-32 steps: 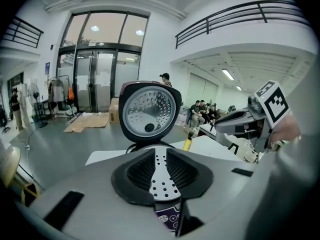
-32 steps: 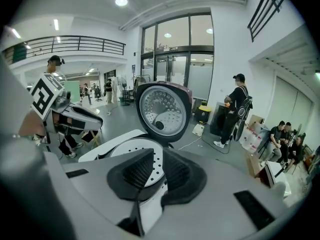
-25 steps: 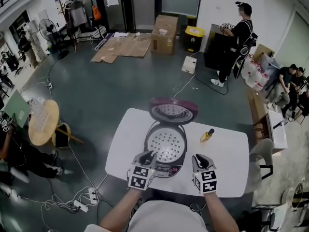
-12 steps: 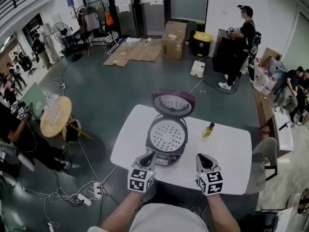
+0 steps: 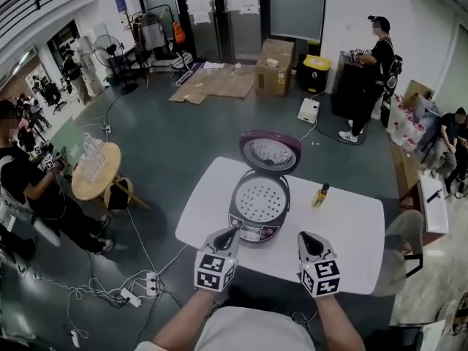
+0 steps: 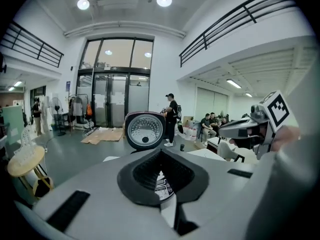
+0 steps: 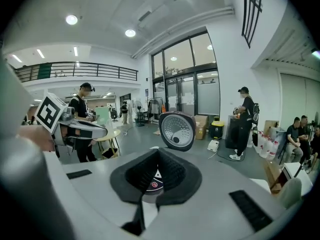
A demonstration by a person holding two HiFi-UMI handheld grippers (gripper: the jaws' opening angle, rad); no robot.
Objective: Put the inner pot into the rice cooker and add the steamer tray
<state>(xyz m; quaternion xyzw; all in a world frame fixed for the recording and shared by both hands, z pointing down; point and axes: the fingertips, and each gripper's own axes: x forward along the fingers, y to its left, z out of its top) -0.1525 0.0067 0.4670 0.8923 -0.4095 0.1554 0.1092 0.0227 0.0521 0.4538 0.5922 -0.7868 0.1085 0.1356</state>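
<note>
Although print shows in several places, none of it can be read: the cooker [image 5: 257,209] carries a pale label [image 6: 161,186] on its front panel [image 5: 254,234], seen through the gap in the left tool's pads, but its lines are too small to make out. The right gripper view catches a round red button [image 7: 155,185] on that same panel. Each tool bears a cube with black-and-white square markers [image 5: 213,269], which are patterns and not letters. Papers on the glass doors [image 5: 197,9] at the back are too small to read as well.

The cooker stands on the white counter [image 5: 351,232], near its far left part, with its dark purple lid [image 5: 270,153] swung up and back, the silvery inner face turned this way. The tray [image 5: 259,199] lies level in the cooker's mouth, a pale round disc dotted with rows of holes; it covers the opening, so the pot beneath cannot be made out. A small yellow bottle [image 5: 319,195] stands on the counter just to the right of the cooker, apart from it.

The left tool [image 5: 227,234] hangs over the counter's near edge, just short of the cooker's front; its jaws have just been closing and are pressed together on nothing. The right tool [image 5: 306,240] sits beside it, well clear of the cooker, jaws likewise pressed together and empty.
</note>
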